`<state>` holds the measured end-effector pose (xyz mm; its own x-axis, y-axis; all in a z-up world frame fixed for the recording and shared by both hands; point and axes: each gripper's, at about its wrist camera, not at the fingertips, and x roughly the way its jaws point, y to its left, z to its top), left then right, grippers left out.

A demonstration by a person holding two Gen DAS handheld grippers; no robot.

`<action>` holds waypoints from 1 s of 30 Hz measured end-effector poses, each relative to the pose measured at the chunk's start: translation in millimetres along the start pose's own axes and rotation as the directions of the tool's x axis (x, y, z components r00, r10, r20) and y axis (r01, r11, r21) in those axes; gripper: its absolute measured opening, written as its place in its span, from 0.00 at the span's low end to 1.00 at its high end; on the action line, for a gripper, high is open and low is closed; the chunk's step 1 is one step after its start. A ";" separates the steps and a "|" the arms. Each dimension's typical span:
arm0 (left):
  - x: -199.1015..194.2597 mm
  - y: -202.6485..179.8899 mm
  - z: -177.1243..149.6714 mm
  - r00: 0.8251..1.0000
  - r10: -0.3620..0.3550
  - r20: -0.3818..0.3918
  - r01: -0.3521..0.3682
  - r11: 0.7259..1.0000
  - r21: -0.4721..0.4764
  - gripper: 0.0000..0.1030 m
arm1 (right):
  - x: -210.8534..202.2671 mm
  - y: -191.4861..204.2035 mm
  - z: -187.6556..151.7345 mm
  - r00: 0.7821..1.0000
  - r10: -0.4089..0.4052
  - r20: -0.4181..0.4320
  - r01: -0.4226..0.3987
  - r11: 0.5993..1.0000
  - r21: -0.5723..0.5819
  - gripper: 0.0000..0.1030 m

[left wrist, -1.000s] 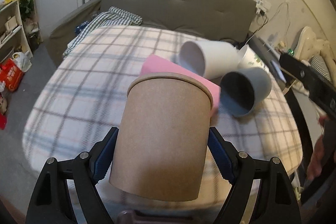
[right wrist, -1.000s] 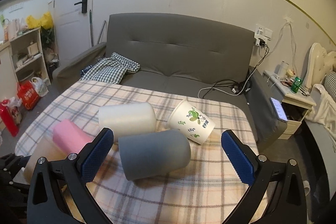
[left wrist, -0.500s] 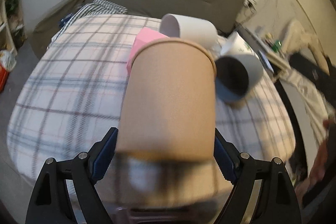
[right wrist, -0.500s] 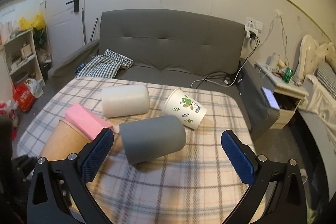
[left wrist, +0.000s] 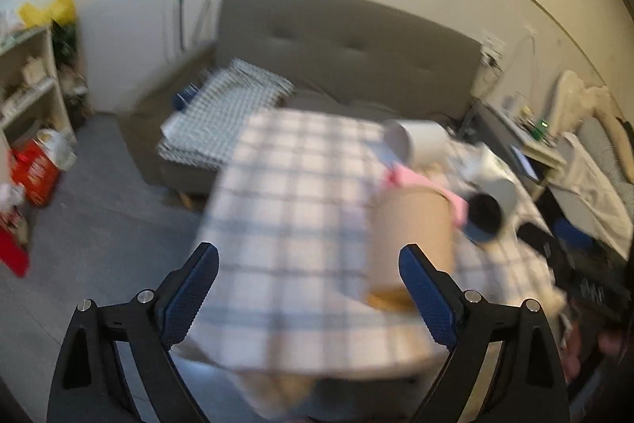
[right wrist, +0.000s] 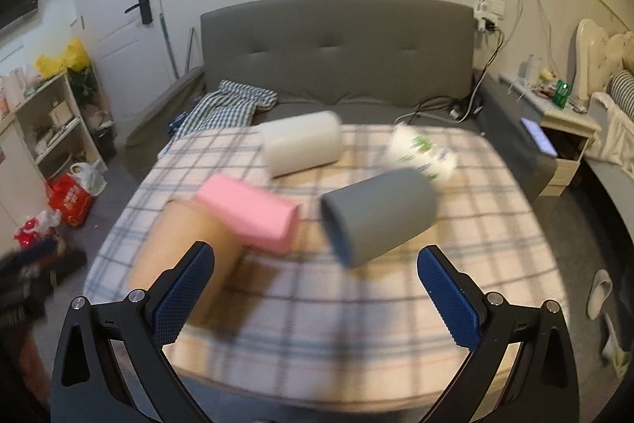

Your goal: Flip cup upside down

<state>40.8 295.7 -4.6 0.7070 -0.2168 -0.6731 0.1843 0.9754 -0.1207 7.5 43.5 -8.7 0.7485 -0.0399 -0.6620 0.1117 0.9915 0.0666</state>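
A brown paper cup [left wrist: 412, 240] stands on the plaid-covered table [left wrist: 293, 209], wide end down; it also shows in the right wrist view [right wrist: 178, 248]. My left gripper [left wrist: 309, 288] is open and empty, with the brown cup just beyond its right finger. My right gripper [right wrist: 317, 292] is open and empty above the table's near edge. A grey cup [right wrist: 380, 217] lies on its side ahead of it. A white cup [right wrist: 301, 141], a pink box-shaped cup [right wrist: 253, 217] and a white cup with green print [right wrist: 424, 149] also lie on their sides. Both views are blurred.
A grey sofa [right wrist: 340, 54] with a checked cloth [right wrist: 226, 110] stands behind the table. A shelf unit [right wrist: 47, 121] and bags are at the left. A nightstand [right wrist: 562, 129] and bed are at the right. Floor lies left of the table in the left wrist view.
My left gripper has let go of the brown cup, opened and pulled back to the left. The cup now stands on the table. The right gripper has shifted slightly.
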 end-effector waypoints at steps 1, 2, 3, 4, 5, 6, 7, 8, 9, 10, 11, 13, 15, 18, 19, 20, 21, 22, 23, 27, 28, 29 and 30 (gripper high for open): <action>1.5 6.8 3.2 1.000 0.025 0.013 -0.025 1.000 0.012 0.93 | 1.8 8.5 -2.6 1.000 0.008 -0.008 -0.008 1.000 -0.005 1.00; 4.4 14.1 4.5 0.998 0.051 0.023 -0.051 0.998 0.029 0.93 | 4.6 19.0 -5.5 0.999 0.023 -0.023 -0.023 1.000 -0.012 1.00; 6.9 18.8 4.8 0.997 0.067 0.027 -0.068 0.997 0.036 0.93 | 6.9 27.5 -7.8 0.999 0.032 -0.033 -0.032 0.999 -0.015 1.00; 9.4 24.6 4.0 0.997 0.078 0.027 -0.079 0.996 0.040 0.93 | 8.5 34.5 -10.2 0.998 0.039 -0.039 -0.040 0.999 -0.015 1.00; 12.7 29.5 2.8 0.996 0.087 0.026 -0.088 0.995 0.036 0.93 | 10.3 42.5 -13.0 0.998 0.048 -0.048 -0.048 0.999 -0.009 1.00; 14.7 31.3 1.6 0.996 0.086 0.024 -0.087 0.996 0.033 0.93 | 12.1 48.8 -15.5 0.997 0.057 -0.055 -0.057 0.998 0.003 1.00; 16.9 34.2 0.2 0.996 0.086 0.022 -0.086 0.996 0.031 0.93 | 14.1 54.4 -17.6 0.996 0.064 -0.061 -0.063 0.998 0.015 1.00; 20.2 35.7 -1.2 0.995 0.096 0.018 -0.097 0.995 0.036 0.93 | 16.6 59.4 -19.5 0.996 0.065 -0.066 -0.063 0.998 0.029 1.00; 21.4 35.5 -2.9 0.995 0.101 0.017 -0.102 0.994 0.044 0.93 | 19.1 62.6 -21.9 0.995 0.068 -0.073 -0.065 0.997 0.042 1.00; 23.3 35.7 -4.4 0.995 0.103 0.016 -0.103 0.993 0.054 0.93 | 22.8 66.6 -23.8 0.994 0.072 -0.084 -0.067 0.996 0.058 1.00; 25.9 34.8 -6.3 0.995 0.103 0.011 -0.104 0.992 0.066 0.93 | 26.6 70.4 -26.0 0.993 0.074 -0.094 -0.067 0.995 0.074 1.00; 29.2 34.7 -10.5 0.994 0.114 -0.003 -0.113 0.990 0.086 0.93 | 35.1 75.9 -30.5 0.991 0.075 -0.114 -0.063 0.992 0.110 1.00; 33.1 35.5 -11.7 0.994 0.112 -0.017 -0.110 0.990 0.085 0.93 | 42.6 79.3 -32.7 0.990 0.071 -0.122 -0.055 0.990 0.127 1.00; 38.5 39.1 -12.1 0.994 0.109 -0.021 -0.108 0.992 0.067 0.93 | 53.0 81.1 -34.9 0.987 0.076 -0.140 -0.053 0.985 0.161 1.00; 41.6 41.9 -12.0 0.992 0.120 -0.032 -0.118 0.991 0.058 0.93 | 54.4 81.3 -35.3 0.987 0.082 -0.141 -0.057 0.984 0.171 1.00; 42.6 44.1 -11.9 0.992 0.123 -0.038 -0.121 0.991 0.049 0.93 | 57.1 82.8 -36.4 0.986 0.087 -0.140 -0.061 0.982 0.177 1.00; 43.0 47.0 -11.9 0.992 0.118 -0.044 -0.117 0.993 0.036 0.93 | 59.3 84.4 -37.1 0.986 0.086 -0.144 -0.060 0.983 0.173 1.00; 43.7 49.5 -12.0 0.993 0.106 -0.051 -0.105 0.994 0.021 0.93 | 61.6 86.6 -38.3 0.985 0.084 -0.151 -0.059 0.984 0.169 0.94; 43.6 51.3 -12.0 0.993 0.101 -0.054 -0.100 0.995 0.014 0.93 | 63.1 86.9 -39.2 0.983 0.090 -0.157 -0.062 0.983 0.170 0.86; 44.2 50.3 -12.5 0.991 0.121 -0.057 -0.120 0.992 0.026 0.93 | 59.4 87.2 -36.9 0.979 0.125 -0.158 -0.098 0.981 0.167 0.78; 44.4 49.3 -12.0 0.991 0.124 -0.057 -0.122 0.992 0.026 0.93 | 55.5 86.7 -34.8 0.980 0.129 -0.149 -0.105 0.982 0.158 0.78; 43.9 48.4 -11.2 0.991 0.118 -0.055 -0.117 0.993 0.024 0.93 | 51.7 87.4 -32.5 0.982 0.129 -0.141 -0.108 0.983 0.146 0.78; 43.2 47.6 -10.3 0.992 0.112 -0.053 -0.110 0.994 0.023 0.93 | 48.4 88.4 -30.3 0.982 0.129 -0.137 -0.111 0.985 0.130 0.78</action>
<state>73.1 333.2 -47.0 0.6862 -0.1043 -0.7199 0.1210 0.9922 -0.0284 33.8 132.9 -57.4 0.6603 0.1054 -0.7436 0.1120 0.9652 0.2363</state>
